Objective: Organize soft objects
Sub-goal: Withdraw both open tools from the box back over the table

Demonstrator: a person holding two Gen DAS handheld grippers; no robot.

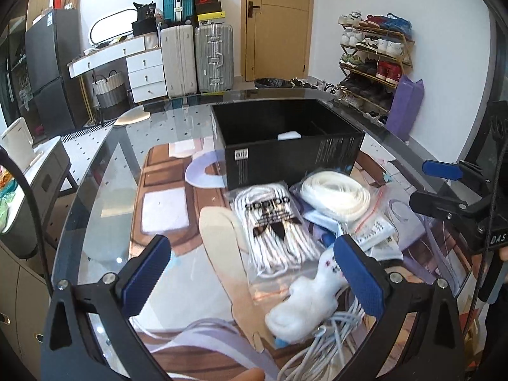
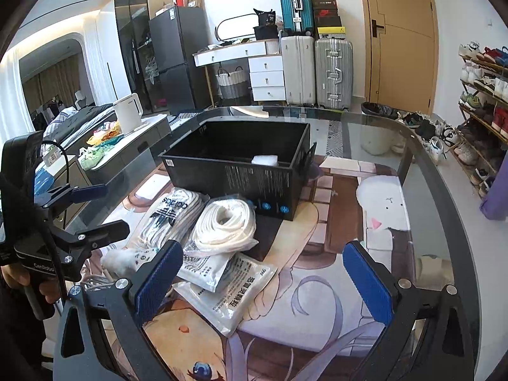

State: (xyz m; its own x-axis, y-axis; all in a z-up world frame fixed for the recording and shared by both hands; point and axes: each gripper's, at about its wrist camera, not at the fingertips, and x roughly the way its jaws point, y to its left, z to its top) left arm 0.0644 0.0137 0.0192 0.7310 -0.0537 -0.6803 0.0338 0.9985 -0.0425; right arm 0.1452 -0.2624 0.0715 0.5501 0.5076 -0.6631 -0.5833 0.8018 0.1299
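A black box [image 1: 285, 155] [image 2: 241, 165] stands open on the glass table, with one white soft item [image 1: 289, 135] [image 2: 265, 159] inside. In front of it lie an adidas lace pack [image 1: 274, 225] [image 2: 173, 214], a bagged white coil [image 1: 335, 195] [image 2: 227, 223], flat white packets [image 2: 235, 292] and a white sock [image 1: 304, 298] [image 2: 122, 258] on a bundle of white cords [image 1: 320, 349]. My left gripper [image 1: 254, 276] is open above the table, its right pad [image 1: 357, 276] beside the sock. My right gripper [image 2: 265, 282] is open over the packets, holding nothing.
The glass table [image 1: 95, 197] [image 2: 438, 197] covers a printed mat. A low cabinet with a white kettle [image 2: 128, 116] stands left of it. Suitcases [image 2: 317, 70], a desk and a shoe rack [image 1: 374, 57] line the far walls.
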